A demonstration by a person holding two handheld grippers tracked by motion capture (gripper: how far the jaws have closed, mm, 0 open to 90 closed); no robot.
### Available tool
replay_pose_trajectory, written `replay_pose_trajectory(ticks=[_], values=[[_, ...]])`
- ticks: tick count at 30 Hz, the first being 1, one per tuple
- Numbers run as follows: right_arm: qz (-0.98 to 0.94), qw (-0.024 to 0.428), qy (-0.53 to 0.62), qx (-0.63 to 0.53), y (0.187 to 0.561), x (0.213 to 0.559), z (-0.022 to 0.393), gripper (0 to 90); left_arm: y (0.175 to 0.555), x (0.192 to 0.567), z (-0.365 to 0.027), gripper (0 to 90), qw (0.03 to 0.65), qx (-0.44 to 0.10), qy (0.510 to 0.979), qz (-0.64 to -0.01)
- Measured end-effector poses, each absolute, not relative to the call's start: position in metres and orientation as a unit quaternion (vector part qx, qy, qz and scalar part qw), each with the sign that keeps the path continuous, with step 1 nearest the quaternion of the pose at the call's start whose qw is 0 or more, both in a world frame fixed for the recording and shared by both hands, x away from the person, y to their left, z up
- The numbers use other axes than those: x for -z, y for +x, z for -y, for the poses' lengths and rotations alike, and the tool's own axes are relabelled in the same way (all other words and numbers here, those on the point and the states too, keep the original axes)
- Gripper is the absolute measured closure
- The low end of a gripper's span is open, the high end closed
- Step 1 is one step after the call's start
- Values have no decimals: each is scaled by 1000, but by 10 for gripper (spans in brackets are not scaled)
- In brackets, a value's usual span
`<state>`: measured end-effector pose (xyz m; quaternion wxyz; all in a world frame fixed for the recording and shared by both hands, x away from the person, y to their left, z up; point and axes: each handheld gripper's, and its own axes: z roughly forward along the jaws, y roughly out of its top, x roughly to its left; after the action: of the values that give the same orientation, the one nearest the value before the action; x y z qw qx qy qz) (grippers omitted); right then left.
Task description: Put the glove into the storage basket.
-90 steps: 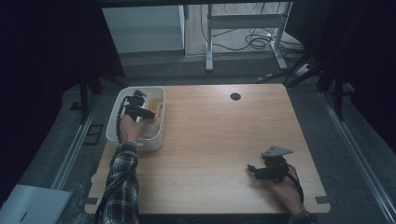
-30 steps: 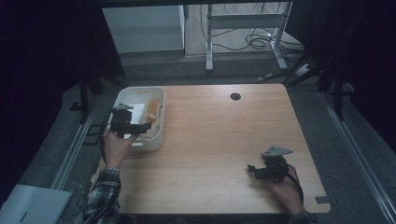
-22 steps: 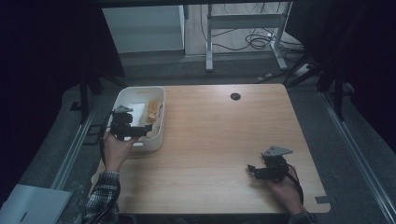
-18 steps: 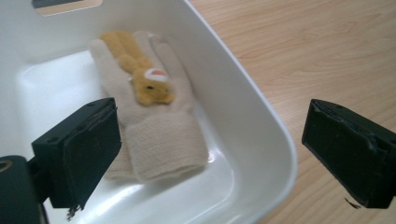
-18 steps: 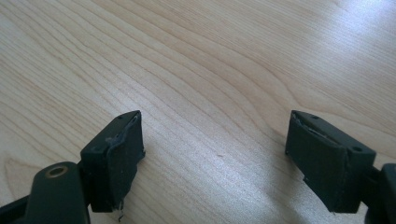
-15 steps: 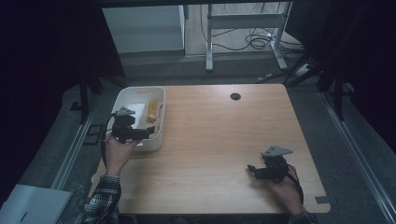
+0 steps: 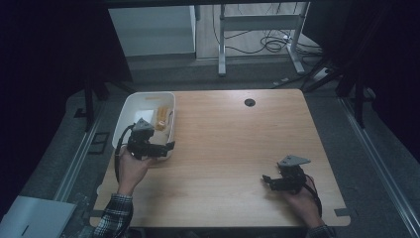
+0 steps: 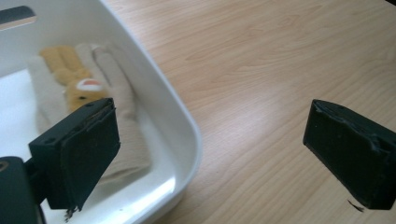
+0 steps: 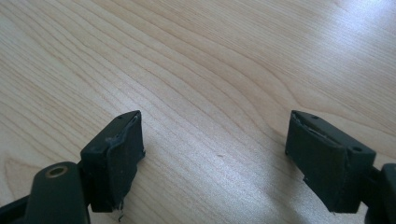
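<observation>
Wooden table [image 7: 223,148]: one white bin [image 7: 130,110], two empty, wide-jawed grippers

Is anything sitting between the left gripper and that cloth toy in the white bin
Partly: the left gripper straddles the white bin's near wall, one jaw inside, one over the table. Nothing covers the beige and yellow cloth toy.

The left hand-held gripper [image 7: 168,147] has withdrawn from the white bin [image 7: 130,104], jaws apart.

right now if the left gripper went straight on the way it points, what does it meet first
Most likely the near corner rim of the white bin, which sits between the open left gripper jaws, with bare wooden table beyond; depth is hard to judge.
</observation>
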<state>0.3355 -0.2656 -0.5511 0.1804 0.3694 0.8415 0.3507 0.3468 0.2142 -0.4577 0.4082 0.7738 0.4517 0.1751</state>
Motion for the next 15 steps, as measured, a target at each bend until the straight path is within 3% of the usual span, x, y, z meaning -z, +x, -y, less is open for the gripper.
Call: replay_pose_trajectory(ticks=[15], values=[[-842, 181, 369, -351, 336, 551, 266, 195, 323, 471, -184, 33, 429, -157, 789, -412]])
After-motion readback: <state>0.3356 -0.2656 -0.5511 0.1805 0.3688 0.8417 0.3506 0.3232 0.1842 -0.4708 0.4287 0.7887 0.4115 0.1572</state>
